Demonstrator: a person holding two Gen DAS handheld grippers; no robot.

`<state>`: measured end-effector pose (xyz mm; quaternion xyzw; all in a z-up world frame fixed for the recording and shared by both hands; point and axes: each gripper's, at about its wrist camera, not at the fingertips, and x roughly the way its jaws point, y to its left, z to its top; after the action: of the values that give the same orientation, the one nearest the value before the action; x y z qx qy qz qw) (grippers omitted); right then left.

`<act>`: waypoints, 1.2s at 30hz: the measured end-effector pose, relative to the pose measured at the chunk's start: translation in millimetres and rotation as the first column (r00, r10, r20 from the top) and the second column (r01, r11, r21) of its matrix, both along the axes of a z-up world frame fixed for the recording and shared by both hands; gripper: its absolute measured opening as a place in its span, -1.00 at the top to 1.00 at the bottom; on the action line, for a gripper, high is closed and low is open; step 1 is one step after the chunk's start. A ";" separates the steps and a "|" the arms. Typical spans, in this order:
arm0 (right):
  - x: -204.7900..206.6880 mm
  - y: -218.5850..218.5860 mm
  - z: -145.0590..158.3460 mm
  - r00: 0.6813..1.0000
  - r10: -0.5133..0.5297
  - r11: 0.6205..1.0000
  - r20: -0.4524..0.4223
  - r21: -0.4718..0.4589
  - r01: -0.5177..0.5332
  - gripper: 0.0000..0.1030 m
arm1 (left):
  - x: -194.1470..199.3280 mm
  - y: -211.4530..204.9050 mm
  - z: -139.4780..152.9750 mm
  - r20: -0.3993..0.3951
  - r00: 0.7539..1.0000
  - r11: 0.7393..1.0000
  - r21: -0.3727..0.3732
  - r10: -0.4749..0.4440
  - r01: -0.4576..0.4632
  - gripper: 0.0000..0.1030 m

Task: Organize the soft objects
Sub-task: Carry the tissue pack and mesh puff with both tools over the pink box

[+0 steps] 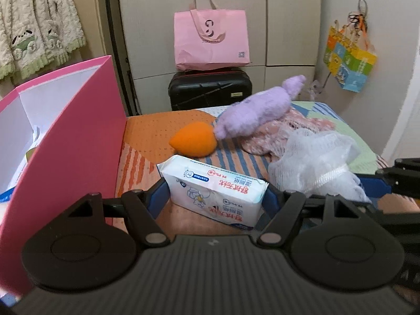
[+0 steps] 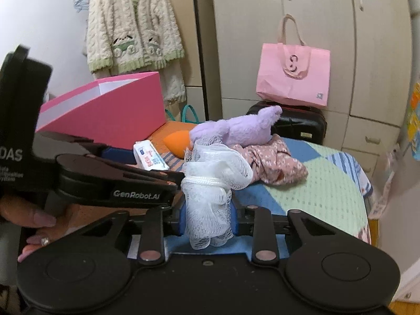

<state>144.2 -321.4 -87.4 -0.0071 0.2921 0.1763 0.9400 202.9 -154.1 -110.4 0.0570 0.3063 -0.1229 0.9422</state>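
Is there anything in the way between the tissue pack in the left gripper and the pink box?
Nothing visible. The tissue pack sits clamped in the left gripper, and the pink box stands open right beside it.

Left: pink box (image 1: pixel 78 141) walls off that side, open on top | Ahead: orange plush (image 1: pixel 194 139), purple plush (image 1: pixel 252 115) and floral cloth (image 1: pixel 286 134) crowd mid-bed | Right: green quilt (image 2: pixel 323 183) bare, free passage | Far end: black suitcase (image 1: pixel 210 89) and wardrobe (image 1: pixel 288 26) block the way
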 end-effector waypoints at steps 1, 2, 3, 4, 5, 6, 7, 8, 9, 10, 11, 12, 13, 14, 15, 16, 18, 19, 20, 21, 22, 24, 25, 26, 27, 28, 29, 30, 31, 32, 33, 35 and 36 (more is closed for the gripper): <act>-3.7 -0.2 0.9 1.000 -0.012 1.000 -0.005 0.010 0.012 0.33 | -4.9 1.8 0.5 0.000 1.000 1.000 -0.003 -0.007 0.007 -0.38; -6.5 -0.8 1.2 1.000 -0.019 1.000 -0.009 0.019 0.019 0.33 | -9.2 4.2 1.0 -0.001 1.000 1.000 -0.008 -0.013 0.013 -0.38; -9.8 -1.4 1.6 1.000 -0.027 0.999 -0.014 0.033 0.028 0.33 | -12.8 6.1 1.6 -0.004 1.000 1.000 -0.014 -0.019 0.019 -0.38; -12.3 -1.6 1.7 0.999 -0.034 0.998 -0.023 0.044 0.035 0.33 | -17.0 9.0 1.9 -0.007 1.000 0.999 -0.021 -0.027 0.026 -0.38; -15.4 -0.8 1.6 0.999 -0.041 0.998 -0.032 0.052 0.043 0.33 | -21.2 12.0 2.4 -0.010 0.999 0.999 -0.028 -0.033 0.033 -0.38; -18.8 0.2 1.3 0.998 -0.049 0.997 -0.038 0.056 0.051 0.33 | -25.4 14.9 2.9 -0.012 0.999 0.999 -0.035 -0.037 0.036 -0.38; -22.8 1.5 1.2 0.997 -0.060 0.996 -0.042 0.061 0.062 0.33 | -29.2 17.9 4.0 -0.012 0.999 0.998 -0.040 -0.042 0.041 -0.38; -26.7 2.5 0.9 0.997 -0.067 0.995 -0.045 0.066 0.070 0.33 | -33.6 20.5 5.0 -0.010 0.999 0.998 -0.044 -0.053 0.053 -0.38; -30.4 2.9 0.5 0.996 -0.076 0.994 -0.050 0.075 0.080 0.33 | -37.7 23.0 5.6 -0.014 0.998 0.997 -0.049 -0.066 0.065 -0.38; -34.0 3.2 0.6 0.995 -0.084 0.993 -0.054 0.084 0.088 0.33 | -40.8 25.2 5.9 -0.021 0.997 0.996 -0.055 -0.077 0.075 -0.38; -37.9 3.4 1.0 0.994 -0.089 0.991 -0.057 0.095 0.094 0.33 | -45.0 27.7 5.9 -0.029 0.996 0.994 -0.065 -0.089 0.087 -0.38; -41.4 3.7 1.5 0.994 -0.094 0.989 -0.059 0.105 0.100 0.33 | -49.8 29.3 6.3 -0.037 0.994 0.992 -0.077 -0.101 0.098 -0.38; -45.0 4.8 2.3 0.993 -0.099 0.988 -0.062 0.111 0.105 0.33 | -53.4 30.8 6.5 -0.039 0.993 0.991 -0.083 -0.109 0.105 -0.38; -48.9 6.1 3.3 0.993 -0.104 0.988 -0.063 0.110 0.110 0.33 | -57.6 32.2 7.2 -0.037 0.992 0.990 -0.087 -0.119 0.115 -0.38; -53.4 7.6 4.2 0.992 -0.108 0.988 -0.065 0.106 0.115 0.33 | -61.8 33.8 8.0 -0.034 0.991 0.988 -0.089 -0.128 0.124 -0.38; -57.2 9.1 4.7 0.992 -0.109 0.988 -0.070 0.101 0.116 0.33 | -66.0 36.2 8.5 -0.032 0.990 0.987 -0.093 -0.137 0.134 -0.38; -65.5 11.2 6.0 0.990 -0.121 0.987 -0.077 0.098 0.128 0.33 | -74.0 40.8 10.2 -0.036 0.987 0.983 -0.104 -0.155 0.150 -0.38; -69.4 12.6 6.8 0.989 -0.125 0.987 -0.079 0.094 0.133 0.33 | -77.7 43.4 10.6 -0.041 0.986 0.981 -0.111 -0.161 0.156 -0.38; -73.4 13.8 7.7 0.989 -0.127 0.987 -0.080 0.088 0.134 0.33 | -81.6 46.0 10.8 -0.049 0.985 0.980 -0.115 -0.168 0.161 -0.38; -77.2 15.2 8.4 0.989 -0.127 0.988 -0.080 0.082 0.134 0.33 | -84.9 48.5 10.8 -0.058 0.983 0.979 -0.117 -0.176 0.168 -0.38; -81.1 17.0 9.1 0.989 -0.127 0.988 -0.081 0.075 0.133 0.33 | -87.7 51.7 11.0 -0.068 0.981 0.977 -0.122 -0.184 0.175 -0.38; -88.2 20.8 10.0 0.989 -0.121 0.990 -0.086 0.067 0.126 0.33 | -93.0 59.5 11.3 -0.093 0.975 0.972 -0.142 -0.202 0.188 -0.38; -91.5 22.8 10.3 0.989 -0.116 0.990 -0.090 0.064 0.122 0.33 | -95.4 64.1 11.5 -0.109 0.971 0.968 -0.155 -0.213 0.195 -0.38; -94.2 24.8 10.6 0.990 -0.109 0.991 -0.094 0.062 0.115 0.33 | -97.5 67.8 11.8 -0.122 0.968 0.966 -0.165 -0.219 0.198 -0.38; -97.0 26.6 10.7 0.990 -0.105 0.992 -0.097 0.059 0.111 0.33 | -100.6 71.5 11.7 -0.132 0.966 0.965 -0.170 -0.223 0.200 -0.38; -99.6 28.3 11.0 0.990 -0.100 0.993 -0.100 0.058 0.106 0.32 | -103.0 74.9 11.4 -0.140 0.964 0.965 -0.171 -0.225 0.201 -0.38; -103.1 29.0 11.6 0.990 -0.094 0.993 -0.103 0.058 0.100 0.32 | -105.2 78.8 11.4 -0.147 0.963 0.965 -0.171 -0.225 0.199 -0.38; -105.4 30.2 12.3 0.991 -0.086 0.994 -0.105 0.059 0.093 0.32 | -106.6 82.2 11.6 -0.152 0.963 0.965 -0.171 -0.224 0.198 -0.38; -107.7 31.9 13.2 0.991 -0.076 0.995 -0.107 0.062 0.083 0.32 | -108.1 86.0 12.0 -0.158 0.962 0.966 -0.172 -0.223 0.196 -0.38; -109.8 33.4 14.3 0.992 -0.063 0.995 -0.111 0.067 0.070 0.32 | -109.7 90.2 12.4 -0.164 0.961 0.966 -0.174 -0.222 0.193 -0.38; -111.5 35.4 15.4 0.992 -0.052 0.996 -0.113 0.070 0.061 0.32 | -110.9 94.2 12.8 -0.170 0.960 0.966 -0.177 -0.221 0.191 -0.38; -114.3 40.1 17.6 0.993 -0.031 0.997 -0.117 0.073 0.040 0.32 | -114.1 103.1 14.6 -0.179 0.960 0.965 -0.185 -0.217 0.184 -0.38; -115.6 42.9 18.6 0.993 -0.021 0.997 -0.120 0.075 0.030 0.32 | -115.7 106.9 16.0 -0.180 0.960 0.966 -0.186 -0.215 0.181 -0.38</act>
<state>28.6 -278.5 -68.8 0.0433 0.3407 0.1755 0.9226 87.2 -47.2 -94.4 -0.0049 0.3802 -0.2472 0.8913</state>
